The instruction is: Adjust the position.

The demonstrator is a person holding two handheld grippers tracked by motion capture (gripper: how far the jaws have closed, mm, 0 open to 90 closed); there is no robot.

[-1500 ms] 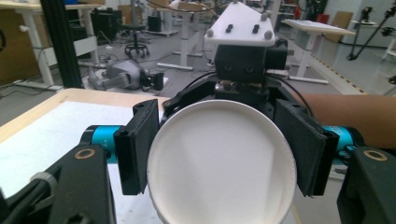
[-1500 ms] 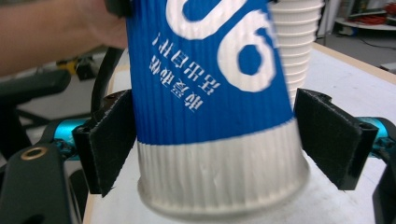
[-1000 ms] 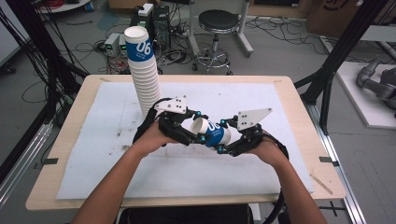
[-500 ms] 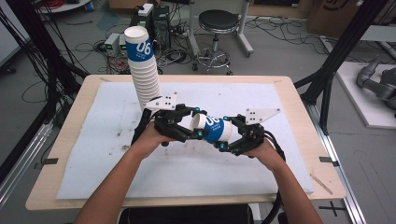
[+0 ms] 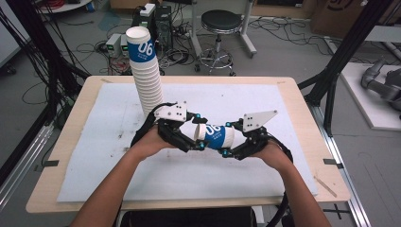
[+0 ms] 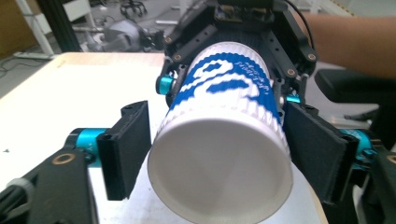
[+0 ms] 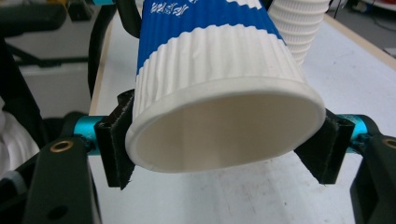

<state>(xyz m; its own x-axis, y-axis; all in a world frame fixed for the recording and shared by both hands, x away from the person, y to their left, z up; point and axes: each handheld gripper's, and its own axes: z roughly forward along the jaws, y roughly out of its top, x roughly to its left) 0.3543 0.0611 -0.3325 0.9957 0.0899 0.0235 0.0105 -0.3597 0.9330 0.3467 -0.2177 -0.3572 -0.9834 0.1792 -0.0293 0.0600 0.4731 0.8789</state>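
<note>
- Up close, the right gripper's (image 7: 224, 144) two black pads pinch the wide open rim of a ribbed white-and-blue paper cup (image 7: 219, 79), squeezing the mouth into an oval; the mouth faces that gripper's own camera.
- Across from it, the left gripper (image 6: 219, 154) has its pads spread on either side of the cup's closed base end (image 6: 219, 172). The right-hand pad sits just beside or against the cup wall, while the left-hand pad appears to stand slightly clear, though the blur makes contact hard to judge.
- From the high view, the cup (image 5: 216, 136) lies on its side, lifted above the white mat (image 5: 94, 156), between the two grippers near the middle of the table (image 5: 56, 198).
- The left gripper (image 5: 191, 139) comes in from the left, the right gripper (image 5: 231, 144) from the right, each held in one of the person's hands.
- Farther back and to the left, a tall stack of cups (image 5: 144, 71) stands upright on the mat, leaning slightly, its top cup marked "06".
- Beyond the table's far edge, a black stool (image 5: 220, 28) stands on the floor among cables.
</note>
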